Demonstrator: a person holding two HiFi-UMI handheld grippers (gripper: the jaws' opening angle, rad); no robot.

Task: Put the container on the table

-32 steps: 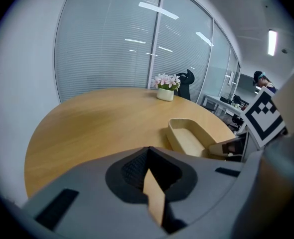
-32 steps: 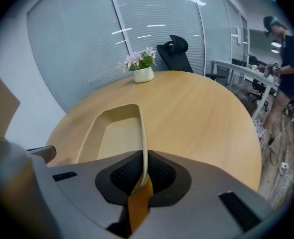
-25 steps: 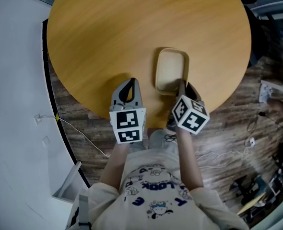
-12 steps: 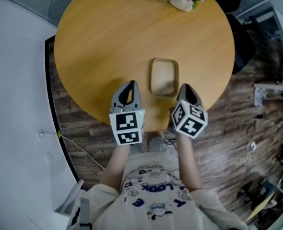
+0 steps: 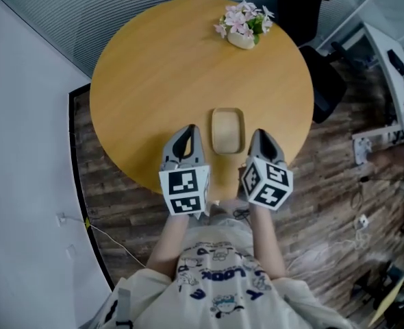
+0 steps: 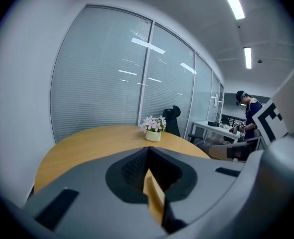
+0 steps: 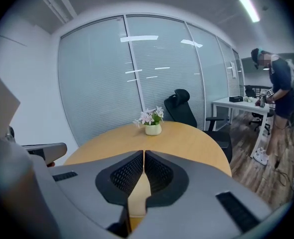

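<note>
A beige oblong container (image 5: 227, 130) lies flat on the round wooden table (image 5: 168, 67), close to its near edge. My left gripper (image 5: 187, 131) hovers just left of it, shut and empty; its jaws meet tip to tip in the left gripper view (image 6: 148, 151). My right gripper (image 5: 260, 135) sits just right of the container, also shut with nothing in it (image 7: 143, 154). Neither gripper touches the container. Neither gripper view shows the container.
A small pot of pink flowers (image 5: 243, 25) stands at the table's far edge (image 6: 153, 128) (image 7: 152, 123). A black office chair (image 5: 315, 81) is beyond the table on the right. Glass walls with blinds lie behind. A person (image 7: 279, 98) stands at a desk, far right.
The head view has pulled back, showing the whole table. My right gripper, which was at the container's near rim, has come away; both grippers now flank the container.
</note>
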